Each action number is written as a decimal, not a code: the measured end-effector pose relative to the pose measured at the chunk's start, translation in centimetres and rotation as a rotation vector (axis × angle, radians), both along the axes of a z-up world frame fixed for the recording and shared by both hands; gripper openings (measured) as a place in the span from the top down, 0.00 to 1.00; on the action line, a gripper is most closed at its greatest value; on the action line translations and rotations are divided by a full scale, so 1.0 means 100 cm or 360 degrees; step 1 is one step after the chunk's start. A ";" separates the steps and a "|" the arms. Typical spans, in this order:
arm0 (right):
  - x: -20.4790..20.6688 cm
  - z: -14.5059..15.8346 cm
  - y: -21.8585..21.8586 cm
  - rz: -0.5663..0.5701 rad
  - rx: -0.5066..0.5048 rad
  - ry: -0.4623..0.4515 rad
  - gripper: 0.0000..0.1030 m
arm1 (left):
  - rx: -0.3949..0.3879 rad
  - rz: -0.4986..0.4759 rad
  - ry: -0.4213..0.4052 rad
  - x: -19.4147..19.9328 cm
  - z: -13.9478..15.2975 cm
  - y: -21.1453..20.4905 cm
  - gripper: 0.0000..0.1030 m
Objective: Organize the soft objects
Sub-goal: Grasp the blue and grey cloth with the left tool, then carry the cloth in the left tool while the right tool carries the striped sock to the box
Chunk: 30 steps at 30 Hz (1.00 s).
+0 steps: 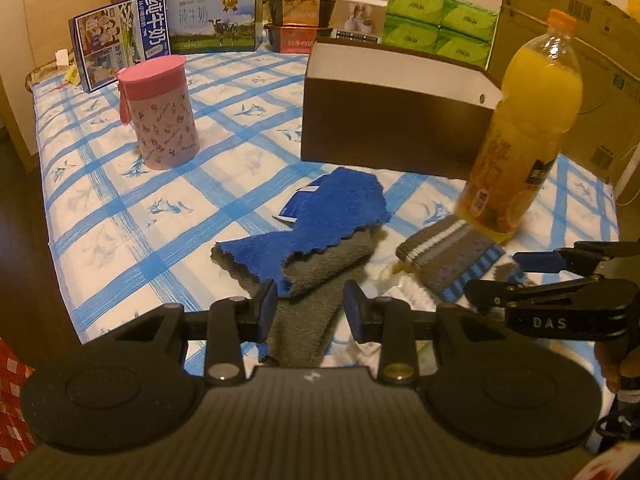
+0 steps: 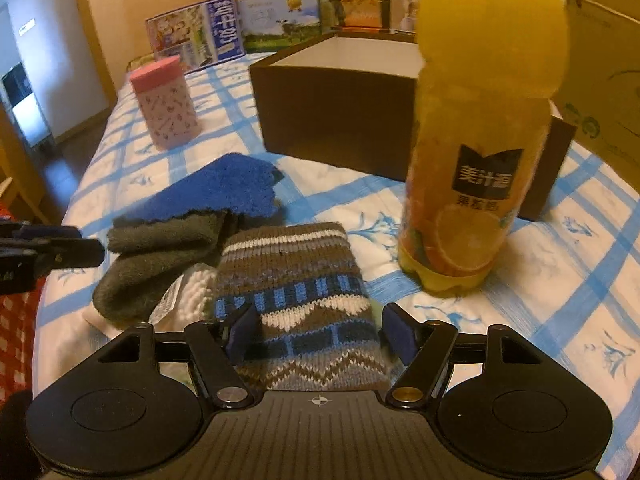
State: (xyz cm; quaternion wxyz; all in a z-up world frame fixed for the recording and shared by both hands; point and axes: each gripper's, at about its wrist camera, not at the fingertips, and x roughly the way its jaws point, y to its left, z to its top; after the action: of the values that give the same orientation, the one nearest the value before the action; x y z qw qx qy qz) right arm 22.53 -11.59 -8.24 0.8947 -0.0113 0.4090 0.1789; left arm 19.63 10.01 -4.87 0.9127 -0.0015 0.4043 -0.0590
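My left tongs (image 1: 310, 306) stand narrowly parted and empty over the near end of the grey cloth (image 1: 310, 280), pads clear of it; my right tongs (image 2: 318, 330) gape wider, straddling the knit sock (image 2: 296, 288) without pressing it. The blue cloth (image 1: 332, 216) lies half over the grey one at twelve o'clock from my left tongs, and a white packet (image 2: 188, 296) peeks out between grey cloth and sock. All this lies on the bed (image 1: 120, 208), with the open brown box (image 1: 396, 128) beyond at one o'clock, likely where the soft things go. The juice bottle (image 2: 476, 160) stands at one o'clock from my right tongs, just beside the sock; I judge a careless lift could tip it. The overlapping cloths could also drag each other along. The bottle's dark label reads 美汁源 果粒橙; the cartons (image 1: 120, 40) at the far edge say 纯牛奶; my right tongs bear "DAS". A pink canister (image 1: 160, 112) sits at ten o'clock.
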 end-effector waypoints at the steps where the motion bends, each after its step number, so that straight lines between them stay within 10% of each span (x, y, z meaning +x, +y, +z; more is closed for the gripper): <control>1: -0.001 0.000 0.001 0.0013 -0.0006 -0.0014 0.41 | 0.0004 0.0001 0.0005 0.002 -0.002 0.001 0.68; 5: -0.006 0.003 0.009 0.0107 -0.0066 -0.0085 0.86 | 0.0010 -0.0003 0.0014 0.010 -0.007 0.005 0.59; 23: 0.001 0.039 -0.015 -0.0096 0.0170 -0.0140 0.87 | 0.0303 -0.0248 -0.0057 0.044 -0.036 -0.022 0.37; 30: -0.001 0.040 -0.024 -0.0122 0.0183 -0.0129 0.87 | 0.0444 -0.0395 -0.0095 0.052 -0.052 -0.032 0.93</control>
State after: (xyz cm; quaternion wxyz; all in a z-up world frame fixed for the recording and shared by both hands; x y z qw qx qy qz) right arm 22.42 -14.01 -4.27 0.9159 0.0487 0.3617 0.1671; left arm 24.85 6.82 -10.09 0.9014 0.1767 0.3784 -0.1146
